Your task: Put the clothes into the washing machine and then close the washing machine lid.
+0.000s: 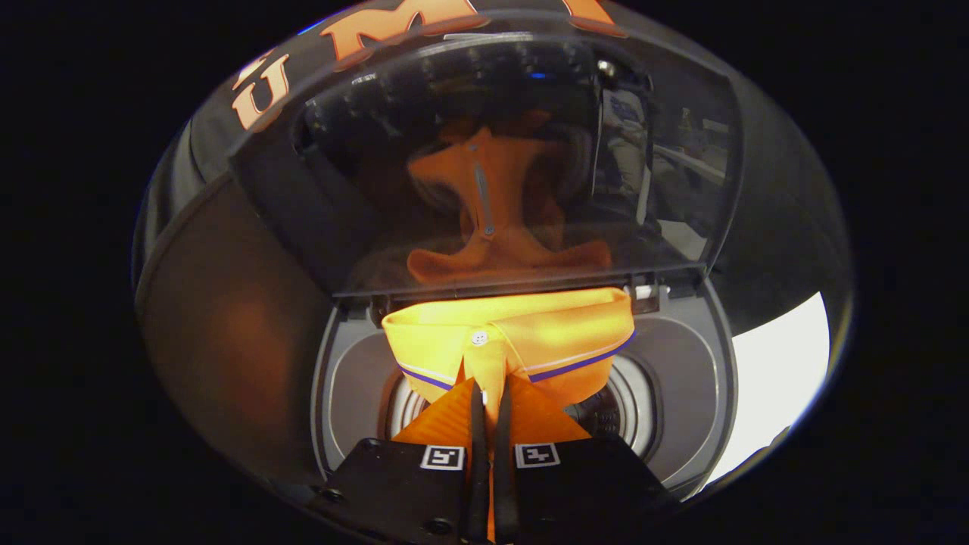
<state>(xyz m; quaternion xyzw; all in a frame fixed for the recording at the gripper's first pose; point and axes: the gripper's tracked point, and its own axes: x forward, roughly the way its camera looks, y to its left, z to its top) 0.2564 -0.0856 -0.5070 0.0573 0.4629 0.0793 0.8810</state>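
Shirt (509,344) is hanging over the washing machine (681,378) hole, pinched tight by the gripper (490,401); lowering it deep before letting go seems best.

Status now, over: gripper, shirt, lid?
Gripper shut on shirt. Shirt held over open drum. Lid up, nothing blocking.

No readable text, brand or number appeared; the gripper (490,393), its fingers closed on the orange shirt (515,341), bore two square coded markers (443,457).
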